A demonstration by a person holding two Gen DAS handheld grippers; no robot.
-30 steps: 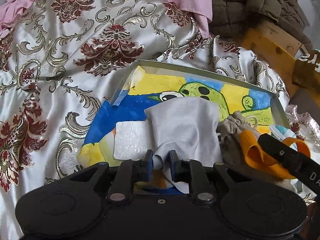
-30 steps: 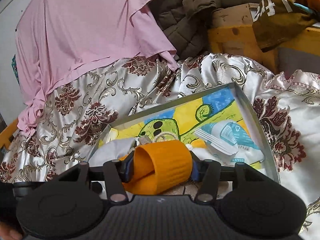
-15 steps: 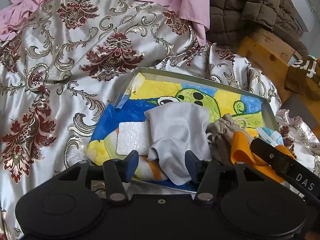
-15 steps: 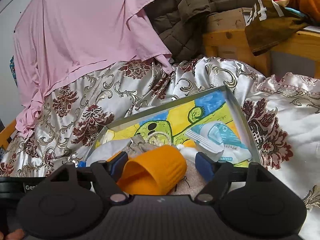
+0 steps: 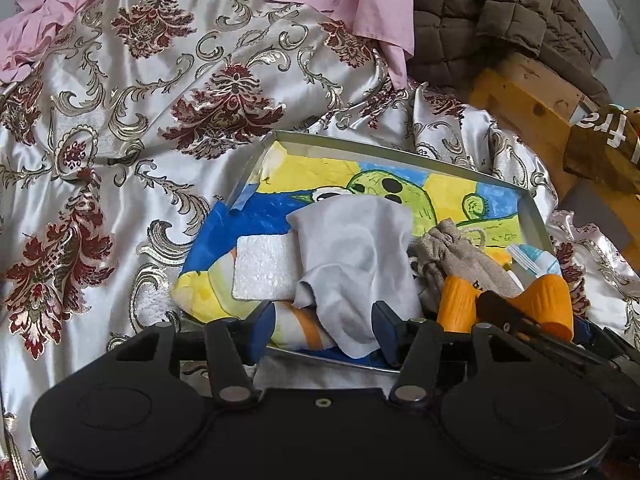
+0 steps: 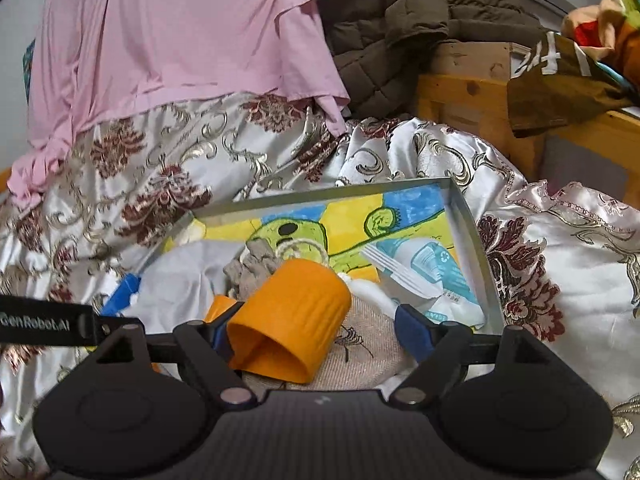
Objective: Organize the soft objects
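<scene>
Bedspread (image 5: 120, 128) is silvery satin with dark red floral medallions and gold scrolls. Pink sheet (image 6: 180, 40) at the far end, brown quilted jacket (image 6: 400, 12) far right. The metal tray (image 5: 534, 216) has a yellow, blue and green cartoon drawing inside. On it: grey cloth (image 5: 356, 248), white foam pad (image 5: 264, 266), beige burlap pouch (image 5: 452, 256), ribbed orange cup (image 6: 288, 320).

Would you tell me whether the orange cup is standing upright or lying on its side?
On its side. In the right wrist view the orange cup lies tipped on the beige pouch, its open mouth facing the camera.
</scene>
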